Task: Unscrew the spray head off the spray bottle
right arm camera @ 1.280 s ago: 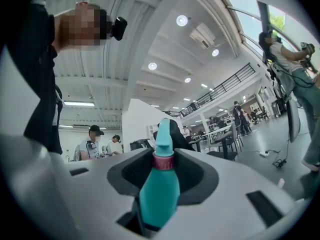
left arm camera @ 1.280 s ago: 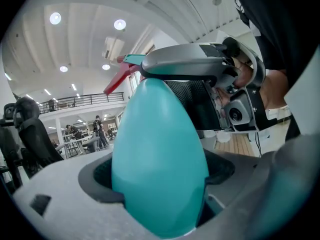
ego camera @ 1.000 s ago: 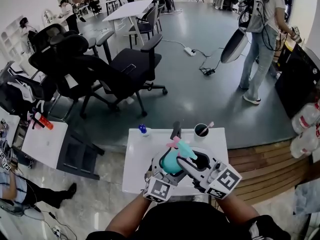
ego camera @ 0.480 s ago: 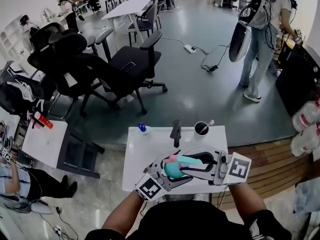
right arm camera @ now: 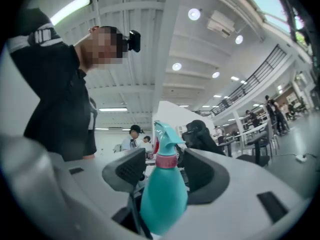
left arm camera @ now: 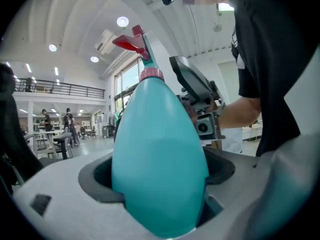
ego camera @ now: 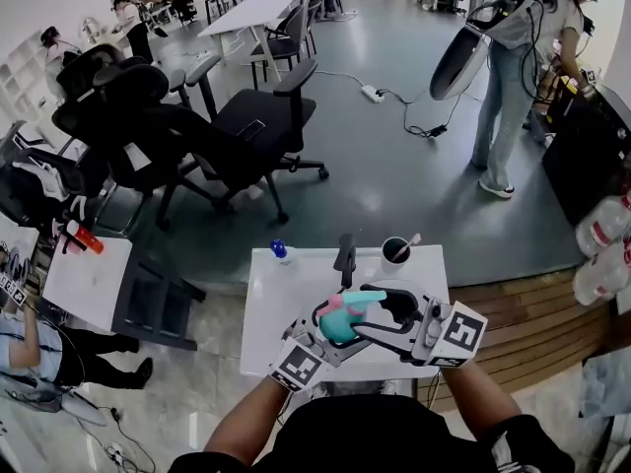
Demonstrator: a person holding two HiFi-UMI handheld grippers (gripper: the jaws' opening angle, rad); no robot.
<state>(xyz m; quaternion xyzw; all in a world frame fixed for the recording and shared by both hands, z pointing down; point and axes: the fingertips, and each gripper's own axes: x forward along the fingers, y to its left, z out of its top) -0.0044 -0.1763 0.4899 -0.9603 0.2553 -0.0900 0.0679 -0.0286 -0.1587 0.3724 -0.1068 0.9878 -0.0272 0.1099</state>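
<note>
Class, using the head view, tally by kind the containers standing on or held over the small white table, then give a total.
Teal spray bottle: 1
Small blue-capped bottle: 1
Black cup: 1
Total: 3

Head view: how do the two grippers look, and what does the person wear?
Both the left gripper and the right gripper are light grey shells with dark curved pads; each carries a white cube with black square markers. The top is black, short-sleeved.
</note>
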